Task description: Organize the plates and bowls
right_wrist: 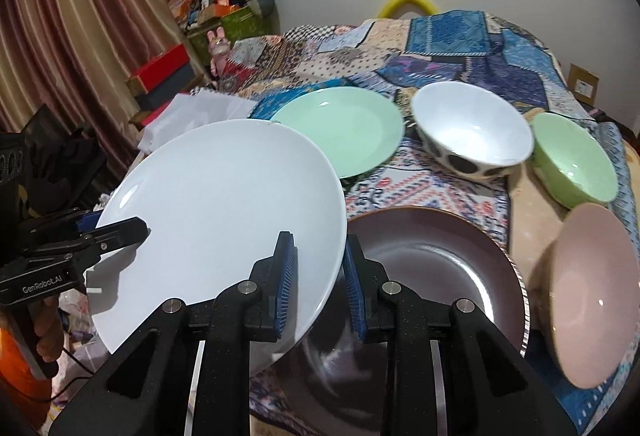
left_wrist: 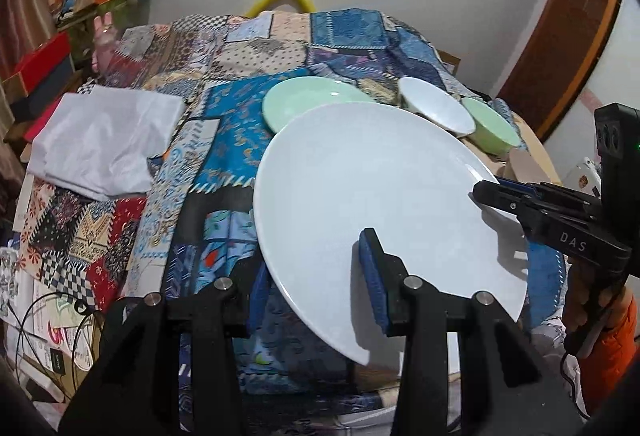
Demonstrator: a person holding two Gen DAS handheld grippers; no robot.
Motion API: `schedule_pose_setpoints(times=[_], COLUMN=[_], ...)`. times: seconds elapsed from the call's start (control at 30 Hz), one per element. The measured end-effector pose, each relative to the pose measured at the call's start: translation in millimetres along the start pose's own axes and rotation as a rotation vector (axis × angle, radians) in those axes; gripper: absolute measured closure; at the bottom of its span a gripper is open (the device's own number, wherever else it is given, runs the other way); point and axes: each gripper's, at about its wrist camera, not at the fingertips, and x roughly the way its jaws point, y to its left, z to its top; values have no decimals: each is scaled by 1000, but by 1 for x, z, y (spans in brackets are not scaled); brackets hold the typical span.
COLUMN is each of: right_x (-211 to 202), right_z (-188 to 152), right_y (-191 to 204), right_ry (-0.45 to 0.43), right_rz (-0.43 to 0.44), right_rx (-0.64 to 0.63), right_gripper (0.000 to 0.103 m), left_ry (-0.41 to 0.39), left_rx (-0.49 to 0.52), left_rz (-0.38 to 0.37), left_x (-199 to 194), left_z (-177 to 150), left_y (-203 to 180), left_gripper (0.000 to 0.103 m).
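Observation:
A large white plate (left_wrist: 380, 203) (right_wrist: 224, 203) is held tilted above the bed between both grippers. My left gripper (left_wrist: 316, 284) (right_wrist: 120, 232) is shut on its left rim. My right gripper (right_wrist: 318, 276) (left_wrist: 486, 193) is shut on its right rim. Below it lies a dark purple plate (right_wrist: 436, 276). Behind are a mint green plate (right_wrist: 344, 127) (left_wrist: 308, 103), a white spotted bowl (right_wrist: 472, 127) (left_wrist: 436, 107), a green bowl (right_wrist: 572, 159) (left_wrist: 492, 131) and a pink bowl (right_wrist: 592, 312) lying on its side.
All stand on a patchwork quilt (left_wrist: 224, 139) over a bed. A folded white cloth (left_wrist: 100, 143) lies at the left. Boxes and clutter (right_wrist: 208, 7) are stacked by the curtain. Papers and cables (left_wrist: 48, 320) lie at the lower left.

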Motion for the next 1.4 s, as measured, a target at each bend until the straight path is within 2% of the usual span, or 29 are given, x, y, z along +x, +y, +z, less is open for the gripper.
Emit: schedule_pose_setpoints(times=[0.37,0.67,1.13,1.4], right_x=[-32,-42,-44,-36], right_z=[-15,-29,-56,-67], right_y=[-30,-54,-87,-97], right_ry=[-46,-50,-19,15], right_rz=[-30,-52,-80,-83], right_rx=[36,75,162,197], right_gripper=[79,79,79,79], left_ry=[10,35,123,170], left_rx=[48,81,110,101], left_rz=[-36,-50,-89,-94], left_x=[3,18,63,87], left_z=[6,5,2,-2], left_y=[-39,-68,-97,-98], left_gripper=[62,62,62,62])
